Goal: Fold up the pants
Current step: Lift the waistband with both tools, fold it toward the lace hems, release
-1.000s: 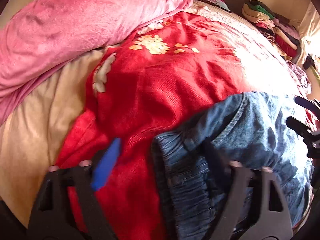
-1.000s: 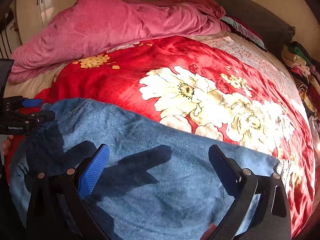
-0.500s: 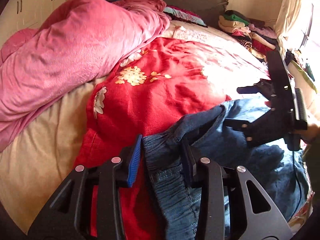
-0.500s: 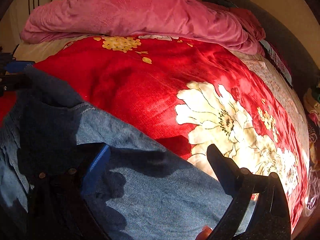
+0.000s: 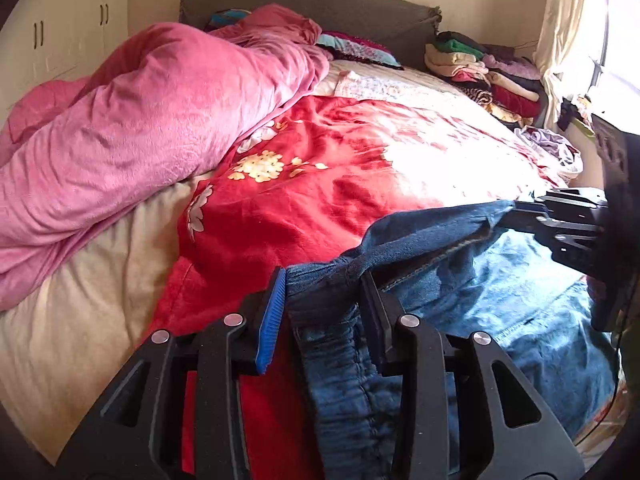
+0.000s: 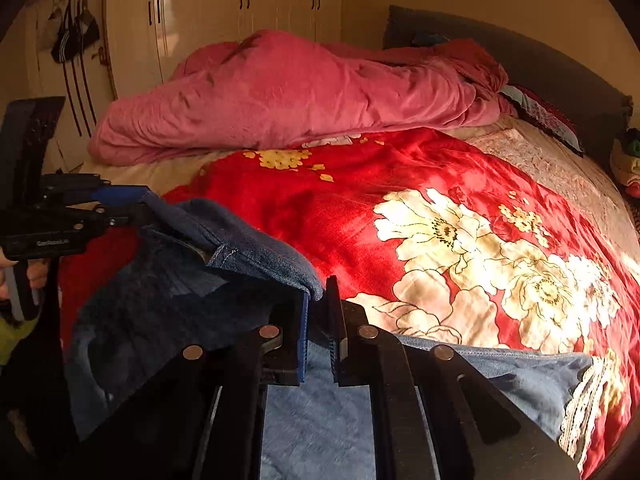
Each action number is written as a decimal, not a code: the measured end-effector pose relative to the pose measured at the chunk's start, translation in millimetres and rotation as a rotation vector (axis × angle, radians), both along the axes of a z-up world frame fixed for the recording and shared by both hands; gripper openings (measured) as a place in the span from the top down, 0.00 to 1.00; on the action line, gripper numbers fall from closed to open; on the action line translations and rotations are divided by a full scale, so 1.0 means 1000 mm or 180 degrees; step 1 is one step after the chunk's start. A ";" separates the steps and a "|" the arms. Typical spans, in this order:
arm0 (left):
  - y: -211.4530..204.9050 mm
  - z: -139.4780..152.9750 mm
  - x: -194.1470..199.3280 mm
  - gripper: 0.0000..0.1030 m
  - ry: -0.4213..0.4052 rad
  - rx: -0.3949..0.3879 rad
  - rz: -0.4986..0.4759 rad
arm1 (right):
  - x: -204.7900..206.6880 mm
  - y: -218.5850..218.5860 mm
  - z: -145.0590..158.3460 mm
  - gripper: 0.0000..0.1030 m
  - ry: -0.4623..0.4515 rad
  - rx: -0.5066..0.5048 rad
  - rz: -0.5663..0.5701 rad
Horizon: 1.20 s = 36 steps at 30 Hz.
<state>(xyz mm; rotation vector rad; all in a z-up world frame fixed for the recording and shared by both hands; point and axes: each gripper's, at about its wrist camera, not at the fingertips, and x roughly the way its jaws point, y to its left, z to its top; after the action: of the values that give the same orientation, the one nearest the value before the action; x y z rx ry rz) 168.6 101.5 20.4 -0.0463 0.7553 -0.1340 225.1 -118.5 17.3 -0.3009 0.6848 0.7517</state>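
Blue denim pants (image 5: 500, 292) lie on a red floral blanket (image 5: 320, 200) on the bed. My left gripper (image 5: 322, 284) is shut on the elastic waistband corner and holds it lifted. My right gripper (image 6: 318, 292) is shut on the pants' far edge (image 6: 256, 256), also lifted. The right gripper also shows at the right of the left wrist view (image 5: 568, 224). The left gripper also shows at the left of the right wrist view (image 6: 132, 204). The rest of the pants (image 6: 320, 412) hangs and lies below, partly hidden by the fingers.
A pink duvet (image 5: 140, 128) is heaped along the bed's left side. Stacked folded clothes (image 5: 480, 68) stand at the far right by the grey headboard (image 5: 320, 4). Wardrobe doors (image 6: 240, 12) stand behind the bed. A window with a curtain (image 5: 568, 32) is at the right.
Both grippers have closed on the pants' upper edge and raised it off the blanket. Both views have tilted up, showing more of the room.
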 end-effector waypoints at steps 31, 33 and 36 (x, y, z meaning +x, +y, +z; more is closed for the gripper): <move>-0.009 -0.043 -0.143 0.71 0.0348 -0.0130 -0.0272 | -0.218 -0.008 -0.053 0.92 0.0611 -0.0079 0.0269; -0.005 -0.048 -0.146 0.68 0.0422 -0.0162 -0.0232 | -0.219 -0.004 -0.064 0.90 0.0663 -0.0147 0.0285; 0.005 -0.045 -0.156 0.66 0.0453 -0.0209 -0.0163 | -0.218 -0.001 -0.072 0.89 0.0745 -0.0160 0.0280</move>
<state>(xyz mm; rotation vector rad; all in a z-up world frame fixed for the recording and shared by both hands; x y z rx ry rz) 12.9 106.1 -25.0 -0.0997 0.8944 -0.2060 7.0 -119.4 -54.8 -0.2927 0.9172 0.8628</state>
